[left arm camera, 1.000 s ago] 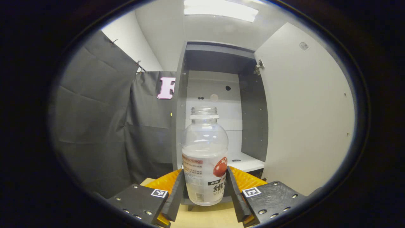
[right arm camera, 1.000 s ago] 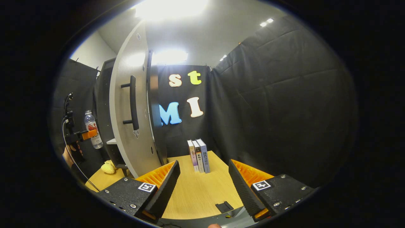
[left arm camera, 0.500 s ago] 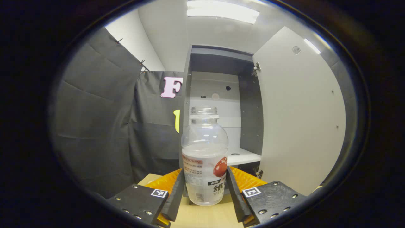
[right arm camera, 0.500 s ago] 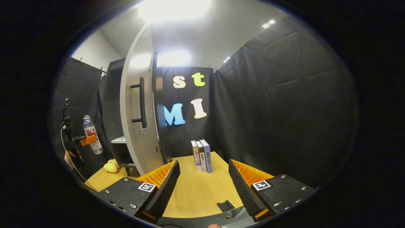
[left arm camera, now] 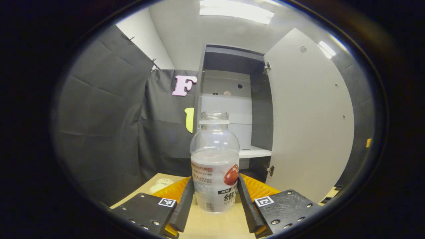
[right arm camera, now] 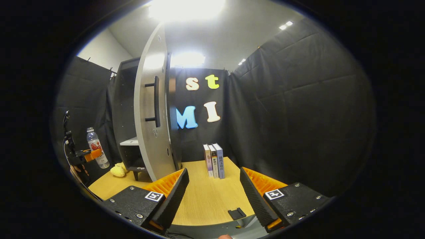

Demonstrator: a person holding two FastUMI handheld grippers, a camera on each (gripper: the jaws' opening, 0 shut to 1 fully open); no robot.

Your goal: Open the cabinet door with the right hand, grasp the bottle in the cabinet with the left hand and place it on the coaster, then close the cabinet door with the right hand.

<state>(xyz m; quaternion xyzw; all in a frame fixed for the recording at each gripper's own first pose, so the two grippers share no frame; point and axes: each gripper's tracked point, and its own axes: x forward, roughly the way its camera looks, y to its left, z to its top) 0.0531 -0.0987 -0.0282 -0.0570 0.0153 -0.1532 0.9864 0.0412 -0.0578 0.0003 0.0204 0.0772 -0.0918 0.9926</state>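
- Left gripper view: the left gripper (left arm camera: 215,204) has its two fingers closed against the sides of the bottle (left arm camera: 214,166), low on the labelled part, so the bottle stands upright between them with its open neck at 12 o'clock.
- The low, two-sided hold looks chosen to keep the bottle vertical on its way to the coaster; its base seems to hang just above the table (left arm camera: 212,227), though whether it touches is hard to tell.
- Behind the bottle stands the cabinet (left arm camera: 229,109), out of which the bottle has come, and the door (left arm camera: 308,119) swings wide at 3 o'clock, leaving the way out clear.
- A pale soft thing (left arm camera: 160,183) lies on the table at 8 o'clock; what it is I cannot make out.
- Right gripper view: the right gripper (right arm camera: 214,199) is spread wide and holds nothing, idle over the table, likely waiting to shut the door.
- The door handle (right arm camera: 155,101) is at 10 o'clock, three books (right arm camera: 214,160) stand at 12 o'clock, and the left gripper with the bottle is far off at 9 o'clock.
- No coaster can be picked out; a small dark piece (right arm camera: 236,213) near the table edge at 6 o'clock is too small to name.
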